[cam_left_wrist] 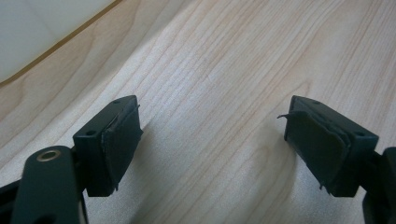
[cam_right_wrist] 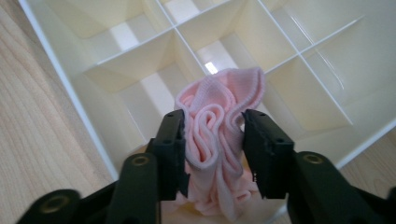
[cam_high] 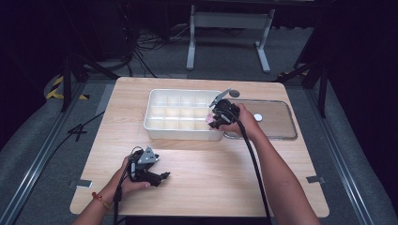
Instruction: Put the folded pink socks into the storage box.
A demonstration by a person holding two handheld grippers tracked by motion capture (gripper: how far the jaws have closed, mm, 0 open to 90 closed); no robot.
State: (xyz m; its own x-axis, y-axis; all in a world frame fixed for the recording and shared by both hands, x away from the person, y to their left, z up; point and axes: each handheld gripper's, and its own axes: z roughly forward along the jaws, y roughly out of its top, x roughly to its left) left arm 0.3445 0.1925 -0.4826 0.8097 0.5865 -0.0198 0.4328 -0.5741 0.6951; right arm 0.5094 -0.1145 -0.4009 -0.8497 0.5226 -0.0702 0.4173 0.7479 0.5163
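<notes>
Gripping a bunched pink knit cloth point(cam_right_wrist: 218, 135), long axis upright, the right tongs point(cam_right_wrist: 212, 140) are hovering over the white plastic divided tray's point(cam_high: 155, 126) near-right compartment; left tongs point(cam_left_wrist: 212, 144), apart, are resting on the wooden counter point(cam_high: 211, 173).

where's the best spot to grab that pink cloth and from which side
Grip the pink cloth across its bunched middle, where the folds stack thickest, coming from above so the jaws straddle it. It is a soft crumpled bundle at the edge of the white divided tray, so the sides give little purchase against the dividers. The right gripper already squeezes it there, its pads on either side of the folds.
</notes>
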